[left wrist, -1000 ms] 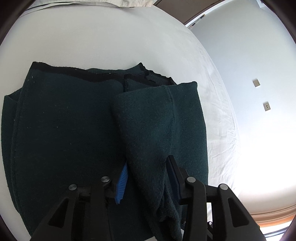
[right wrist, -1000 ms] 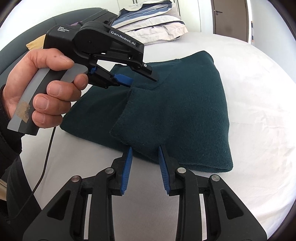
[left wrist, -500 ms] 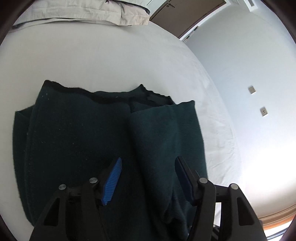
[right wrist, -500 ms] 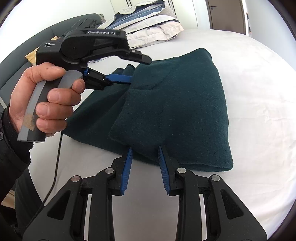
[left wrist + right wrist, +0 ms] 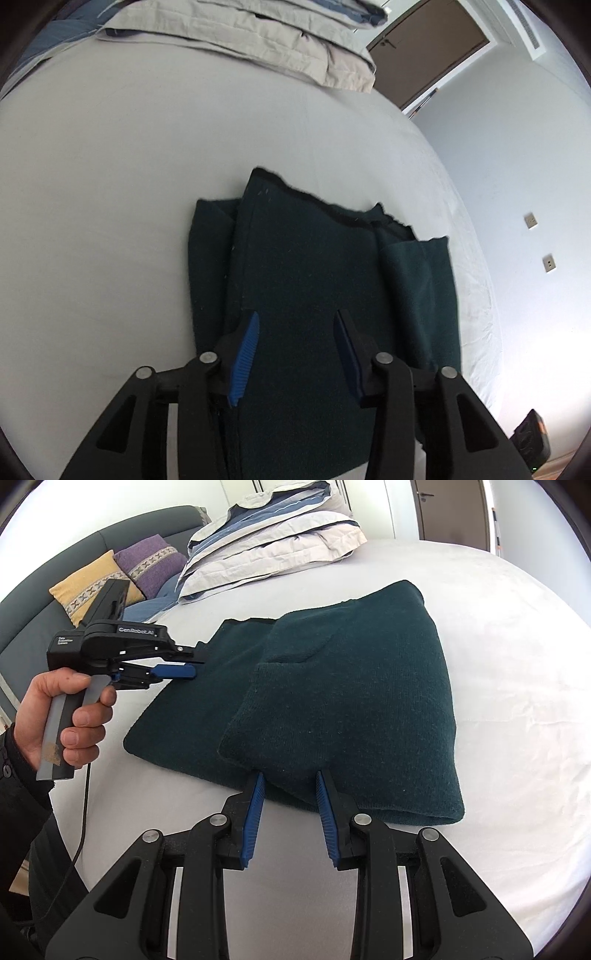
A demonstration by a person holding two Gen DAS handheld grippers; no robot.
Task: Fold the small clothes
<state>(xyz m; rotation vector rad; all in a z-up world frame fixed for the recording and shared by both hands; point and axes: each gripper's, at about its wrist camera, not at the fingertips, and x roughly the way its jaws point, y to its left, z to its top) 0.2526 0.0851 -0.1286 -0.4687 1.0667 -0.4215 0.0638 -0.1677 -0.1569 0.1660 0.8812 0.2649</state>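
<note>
On white bed [image 5: 498, 672], folded sweater [image 5: 351, 686], edges free

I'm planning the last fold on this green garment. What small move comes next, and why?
Probably close the right gripper on the near edge of the garment: its open jaws straddle that edge, while the left gripper hovers open, holding nothing.

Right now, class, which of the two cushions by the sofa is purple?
The purple cushion, nearer the pillows; the yellow cushion leans at its left.
</note>
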